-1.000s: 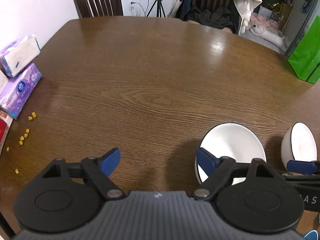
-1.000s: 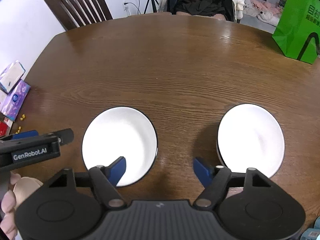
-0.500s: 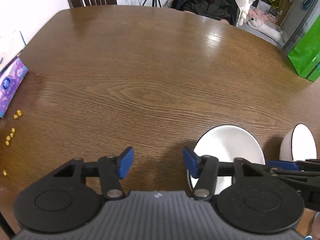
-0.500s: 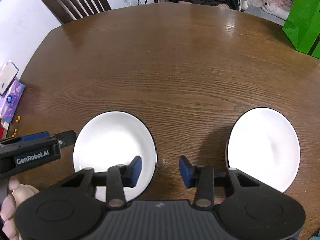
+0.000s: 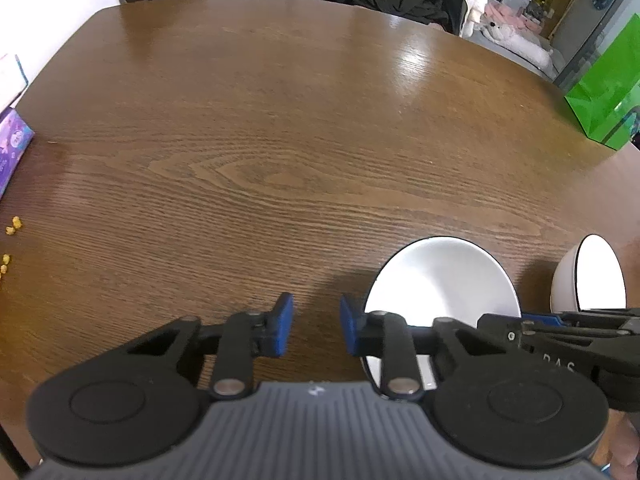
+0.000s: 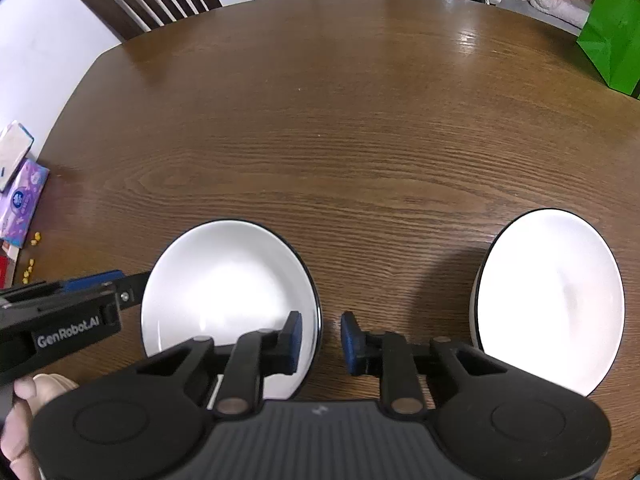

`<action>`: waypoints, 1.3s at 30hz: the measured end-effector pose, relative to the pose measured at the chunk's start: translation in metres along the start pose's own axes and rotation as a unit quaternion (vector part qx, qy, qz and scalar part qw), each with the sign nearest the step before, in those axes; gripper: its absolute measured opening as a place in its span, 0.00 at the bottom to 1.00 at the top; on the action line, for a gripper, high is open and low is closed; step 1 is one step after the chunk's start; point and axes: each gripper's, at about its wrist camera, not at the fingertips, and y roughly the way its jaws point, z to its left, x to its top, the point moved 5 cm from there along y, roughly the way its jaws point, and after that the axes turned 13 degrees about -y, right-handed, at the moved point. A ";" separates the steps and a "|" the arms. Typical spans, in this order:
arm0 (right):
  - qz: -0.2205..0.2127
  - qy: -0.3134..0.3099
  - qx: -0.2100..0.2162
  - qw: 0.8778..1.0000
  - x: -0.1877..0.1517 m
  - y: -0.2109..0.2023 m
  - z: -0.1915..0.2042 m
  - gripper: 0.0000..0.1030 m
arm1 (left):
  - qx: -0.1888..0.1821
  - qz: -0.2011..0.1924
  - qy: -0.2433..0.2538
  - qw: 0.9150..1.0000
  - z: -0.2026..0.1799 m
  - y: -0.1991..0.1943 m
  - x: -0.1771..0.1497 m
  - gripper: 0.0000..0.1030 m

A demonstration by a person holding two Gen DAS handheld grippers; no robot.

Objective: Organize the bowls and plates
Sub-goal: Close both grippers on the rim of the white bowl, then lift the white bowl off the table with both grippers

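Bowls [image 6: 230,292] unlabelled | left gripper [image 6: 132,294] marked "GenRobot.AI" (white lettering)

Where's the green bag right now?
The green bag stands at the table's far right edge in both wrist views, well beyond the right-hand white bowl.

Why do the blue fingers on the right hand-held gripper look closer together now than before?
Yes, they moved: the right hand-held gripper is closing, one finger inside the left bowl's rim, the other outside.
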 end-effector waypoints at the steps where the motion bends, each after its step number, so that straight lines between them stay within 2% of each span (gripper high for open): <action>1: 0.001 0.001 0.001 1.000 0.000 0.001 0.000 0.14 | -0.001 0.001 0.001 1.000 0.000 0.001 -0.001 0.18; 6: 0.003 0.002 0.005 1.000 -0.001 0.002 -0.001 0.10 | -0.003 0.010 0.005 1.000 -0.001 0.005 -0.001 0.06; 11: 0.003 0.003 0.008 1.000 -0.002 0.001 -0.001 0.06 | -0.003 0.013 0.004 1.000 -0.001 0.007 -0.001 0.02; 20: 0.004 0.008 0.002 1.000 -0.001 0.001 0.002 0.05 | -0.001 0.021 0.014 1.000 -0.002 0.010 -0.002 0.01; 28: 0.002 0.013 -0.001 1.000 -0.003 0.002 0.001 0.05 | -0.032 0.034 -0.016 0.999 0.008 0.006 0.004 0.06; 30: 0.003 0.018 0.002 1.000 -0.004 0.002 -0.001 0.06 | -0.038 0.030 -0.020 0.999 0.010 0.001 0.006 0.23; 31: 0.003 0.020 0.002 1.000 -0.004 0.002 -0.001 0.08 | -0.033 0.024 -0.023 0.999 0.011 -0.001 0.007 0.42; 32: 0.003 0.021 0.001 1.000 -0.004 0.002 -0.002 0.10 | -0.022 0.012 -0.025 0.999 0.012 -0.004 0.009 0.56; 35: 0.002 0.023 0.000 1.000 -0.006 0.002 -0.003 0.11 | -0.038 -0.005 -0.033 0.999 0.014 -0.016 0.011 0.65; 37: 0.003 0.021 0.000 1.000 -0.007 0.003 -0.003 0.11 | -0.030 -0.017 -0.031 0.999 0.014 -0.022 0.012 0.66; 39: 0.006 0.019 0.000 1.000 -0.009 0.004 -0.003 0.11 | -0.040 -0.015 -0.024 0.999 0.010 -0.024 0.011 0.66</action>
